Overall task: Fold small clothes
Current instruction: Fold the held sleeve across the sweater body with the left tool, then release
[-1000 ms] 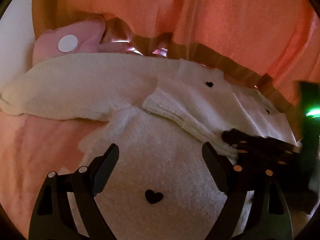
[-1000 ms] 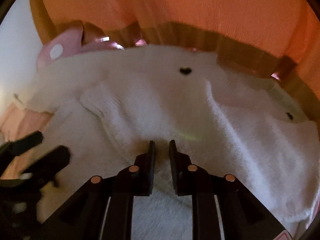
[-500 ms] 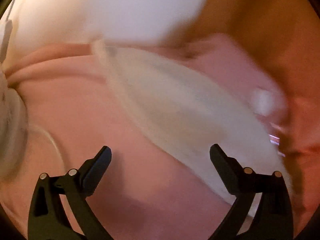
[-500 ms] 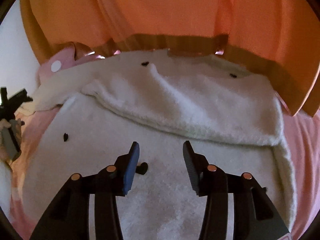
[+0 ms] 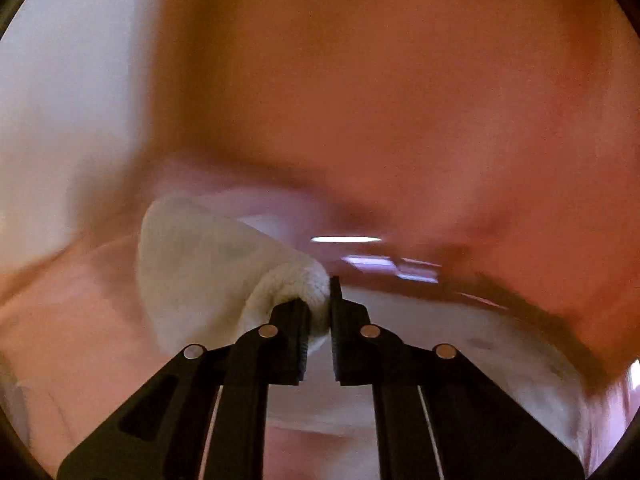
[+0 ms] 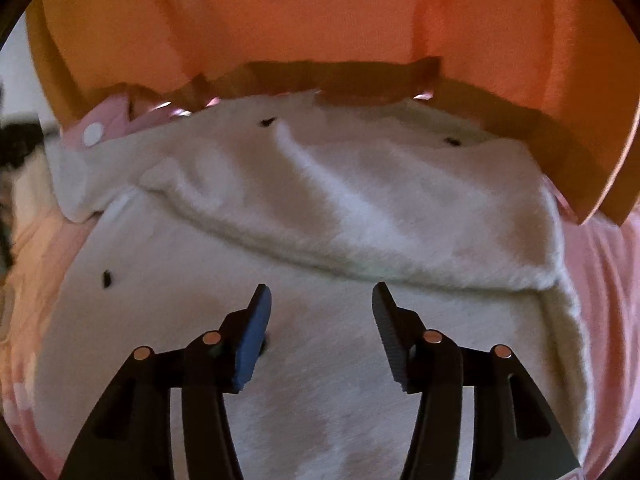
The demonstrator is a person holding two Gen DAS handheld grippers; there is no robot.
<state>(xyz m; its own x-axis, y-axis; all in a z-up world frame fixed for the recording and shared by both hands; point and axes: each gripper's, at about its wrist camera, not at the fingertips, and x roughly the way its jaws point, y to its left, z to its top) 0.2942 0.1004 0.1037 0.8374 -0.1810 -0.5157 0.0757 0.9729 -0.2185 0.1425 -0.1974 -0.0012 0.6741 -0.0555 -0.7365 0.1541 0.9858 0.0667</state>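
The left gripper [image 5: 319, 312] is clamped on the bunched cuff of the white sweater's sleeve [image 5: 208, 264], while the white sweater [image 6: 320, 240] itself lies spread on the pink bedsheet [image 6: 600, 280], one sleeve already folded across its body. The right gripper [image 6: 322, 312] hovers over the body, its jaws just widened, nothing between them. The pinch is narrow, so the thick knit could slip out mid-swing, or the pull could drag the body and undo the fold. An orange curtain [image 6: 320, 20] hangs close behind, and a pink spotted cushion [image 6: 100, 128] crowds the far corner
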